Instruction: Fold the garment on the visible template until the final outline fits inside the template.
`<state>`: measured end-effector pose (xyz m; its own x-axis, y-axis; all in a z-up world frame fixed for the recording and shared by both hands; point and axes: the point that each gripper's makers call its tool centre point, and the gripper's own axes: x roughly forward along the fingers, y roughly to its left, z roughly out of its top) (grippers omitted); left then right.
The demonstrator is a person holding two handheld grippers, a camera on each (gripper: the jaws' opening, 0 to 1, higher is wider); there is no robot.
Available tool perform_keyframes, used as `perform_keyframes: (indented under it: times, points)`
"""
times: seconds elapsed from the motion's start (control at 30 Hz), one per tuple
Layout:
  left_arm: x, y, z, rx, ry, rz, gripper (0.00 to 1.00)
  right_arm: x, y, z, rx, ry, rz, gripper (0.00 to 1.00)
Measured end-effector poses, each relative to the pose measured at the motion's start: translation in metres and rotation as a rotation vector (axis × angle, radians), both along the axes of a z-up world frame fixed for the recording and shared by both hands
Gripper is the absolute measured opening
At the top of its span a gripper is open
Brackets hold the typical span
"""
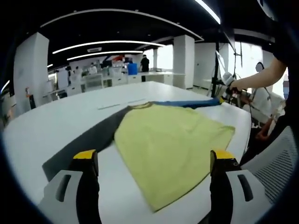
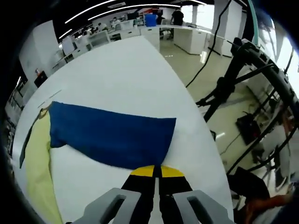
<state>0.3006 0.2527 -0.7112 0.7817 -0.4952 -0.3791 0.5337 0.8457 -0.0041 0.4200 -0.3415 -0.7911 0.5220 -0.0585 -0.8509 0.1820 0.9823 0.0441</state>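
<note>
The garment, a yellow shirt with one grey sleeve and one blue sleeve, lies spread flat on the white counter. The right gripper has its fingers closed on the blue sleeve's cuff edge, so the sleeve fold looks to be in hand; next, that sleeve likely needs carrying inward over the yellow body. The left gripper hovers with fingers apart, holding nothing. Beyond lies an open office with desks, pillars and strip lights.
</note>
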Motion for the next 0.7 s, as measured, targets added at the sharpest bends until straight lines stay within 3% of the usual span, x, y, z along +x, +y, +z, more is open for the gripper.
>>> perform_keyframes:
  times: [0.33,0.47,0.57,0.7]
  points:
    - [-0.0005,0.0,-0.0002,0.008,0.004,-0.006,0.98,0.0026,-0.0057,-0.0011,0.036,-0.005,-0.011,0.0]
    - [-0.0005,-0.002,0.0,0.014,0.004,-0.012,0.98,-0.0005,-0.0054,-0.0049,0.085,0.003,-0.072,0.0]
    - [-0.0006,-0.0018,0.0001,0.018,0.003,-0.015,0.98,-0.0007,-0.0067,-0.0019,0.107,-0.012,-0.119,0.04]
    - [-0.0014,-0.0008,-0.0028,0.025,0.01,-0.014,0.98,-0.0019,-0.0052,-0.0015,0.107,-0.006,-0.118,0.15]
